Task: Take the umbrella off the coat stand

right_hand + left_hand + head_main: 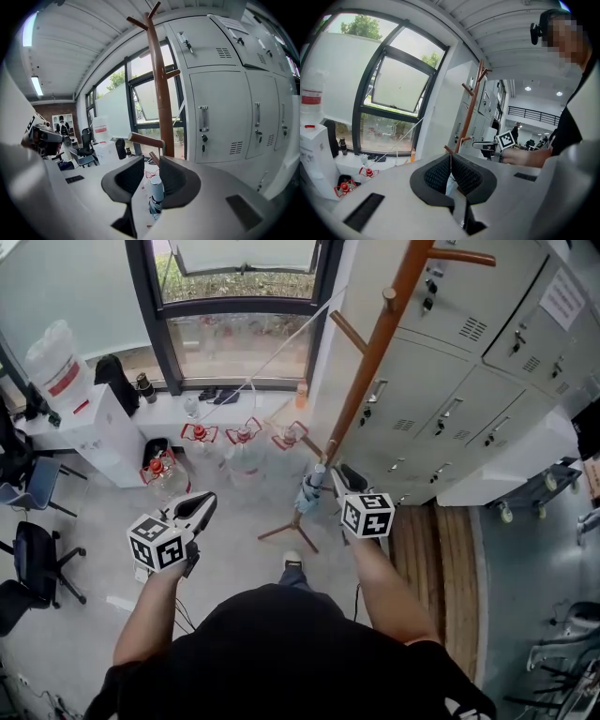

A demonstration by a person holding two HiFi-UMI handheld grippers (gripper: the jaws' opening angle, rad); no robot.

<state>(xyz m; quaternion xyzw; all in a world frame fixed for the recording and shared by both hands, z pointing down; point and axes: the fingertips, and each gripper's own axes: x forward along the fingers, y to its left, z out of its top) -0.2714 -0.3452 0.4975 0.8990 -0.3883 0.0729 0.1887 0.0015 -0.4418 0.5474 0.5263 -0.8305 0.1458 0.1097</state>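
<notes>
The brown wooden coat stand (375, 343) rises beside the grey lockers, and a folded pale-blue umbrella (309, 493) hangs low on it near the base. In the right gripper view the stand (161, 93) is straight ahead. The umbrella's pale cap (156, 192) shows in the gap below my right gripper (151, 160). That gripper is open and its pads touch nothing. From the head view it (337, 476) is just right of the umbrella. My left gripper (208, 499) hangs further left, away from the stand, and its jaws (450, 157) meet at the tips with nothing held.
Grey lockers (469, 381) line the right side. Several big water jugs with red handles (242, 451) stand on the floor under the window. A white cabinet (94, 427) and office chairs (33, 559) are at the left. A wheeled cart (534, 493) is at the right.
</notes>
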